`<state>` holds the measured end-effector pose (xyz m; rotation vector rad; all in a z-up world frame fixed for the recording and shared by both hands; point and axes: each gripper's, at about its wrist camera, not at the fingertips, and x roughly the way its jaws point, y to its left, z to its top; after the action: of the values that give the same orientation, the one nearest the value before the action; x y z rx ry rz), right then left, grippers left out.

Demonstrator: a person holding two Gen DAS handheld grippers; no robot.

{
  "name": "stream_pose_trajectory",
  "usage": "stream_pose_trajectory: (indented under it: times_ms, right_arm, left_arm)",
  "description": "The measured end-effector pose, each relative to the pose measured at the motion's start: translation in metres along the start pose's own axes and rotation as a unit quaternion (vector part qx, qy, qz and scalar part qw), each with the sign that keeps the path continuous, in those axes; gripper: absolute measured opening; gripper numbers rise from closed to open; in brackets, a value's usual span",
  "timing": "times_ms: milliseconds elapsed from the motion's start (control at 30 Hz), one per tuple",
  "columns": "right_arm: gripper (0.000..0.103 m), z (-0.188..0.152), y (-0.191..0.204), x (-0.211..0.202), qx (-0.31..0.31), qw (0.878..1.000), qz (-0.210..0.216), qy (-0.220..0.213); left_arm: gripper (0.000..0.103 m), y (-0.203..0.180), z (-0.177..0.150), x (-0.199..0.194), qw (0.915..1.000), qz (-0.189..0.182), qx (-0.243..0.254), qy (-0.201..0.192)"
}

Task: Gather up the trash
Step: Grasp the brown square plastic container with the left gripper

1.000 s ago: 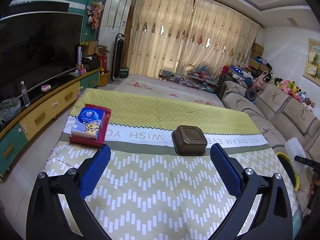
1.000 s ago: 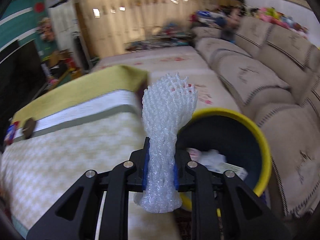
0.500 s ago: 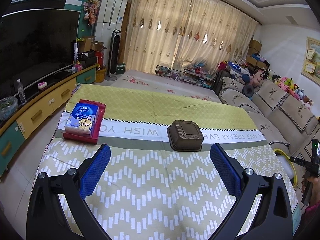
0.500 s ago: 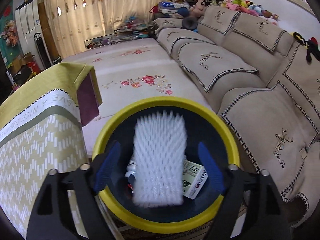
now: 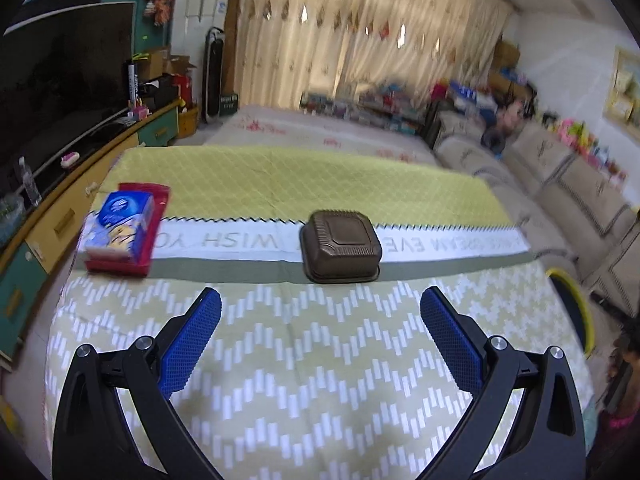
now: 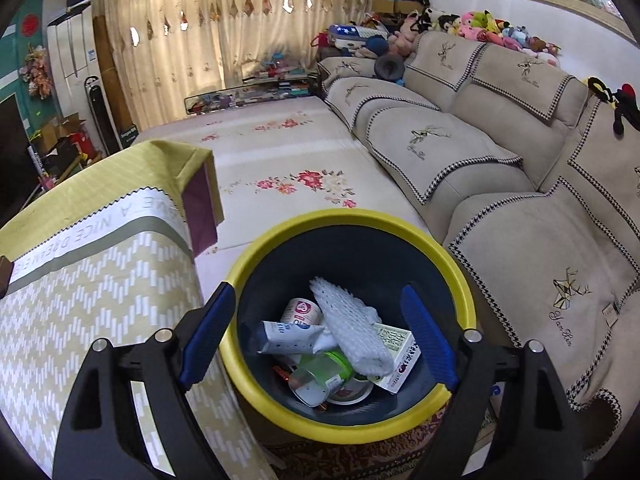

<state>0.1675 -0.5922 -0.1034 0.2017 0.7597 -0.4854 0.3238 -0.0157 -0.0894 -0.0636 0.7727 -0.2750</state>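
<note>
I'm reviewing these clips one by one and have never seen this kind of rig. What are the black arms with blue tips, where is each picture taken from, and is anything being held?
No robot here: a person carries a two-finger gripper in each hand, each with a fisheye camera looking forward along its fingers.

The left wrist view shows the left gripper, open and empty, above a table under a yellow-green patterned cloth. On it sit an upturned brown plastic food container and a blue tissue pack in a red tray.

The right wrist view shows the right gripper, its jaws opening and holding nothing, above a yellow-rimmed dark trash bin. A white foam net sleeve lies inside on other rubbish.
</note>
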Motion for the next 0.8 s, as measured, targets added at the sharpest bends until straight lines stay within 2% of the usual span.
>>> stream_pose_trajectory:
  times_ms: [133, 367, 533, 700, 767, 800]
  right_arm:
    - [0.080, -0.002, -0.001, -0.004, 0.002, 1.000, 0.010, -0.005]
    - [0.080, -0.005, -0.010, -0.004, 0.014, 1.000, 0.018, -0.001]
    - [0.080, -0.007, -0.011, 0.001, 0.013, 1.000, 0.020, 0.003]
    - [0.080, -0.011, -0.008, 0.005, 0.012, 1.000, 0.025, 0.008]
    - [0.080, -0.012, -0.006, 0.006, 0.009, 1.000, 0.027, 0.011]
    - [0.080, -0.013, -0.004, 0.006, 0.007, 1.000, 0.028, 0.011]
  left_arm:
    - [0.098, -0.021, 0.013, 0.030, 0.9991, 0.011, 0.028, 0.029]
    - [0.098, -0.034, 0.036, 0.087, 0.9976, 0.029, 0.012, 0.062]
    - [0.088, -0.035, 0.041, 0.109, 0.9959, 0.044, 0.006, 0.079]
    - [0.070, -0.036, 0.041, 0.120, 0.9947, 0.044, 0.010, 0.092]
    - [0.068, -0.037, 0.041, 0.122, 0.9948, 0.044, 0.014, 0.090]
    - [0.064, -0.037, 0.040, 0.121, 0.9950, 0.043, 0.015, 0.089]
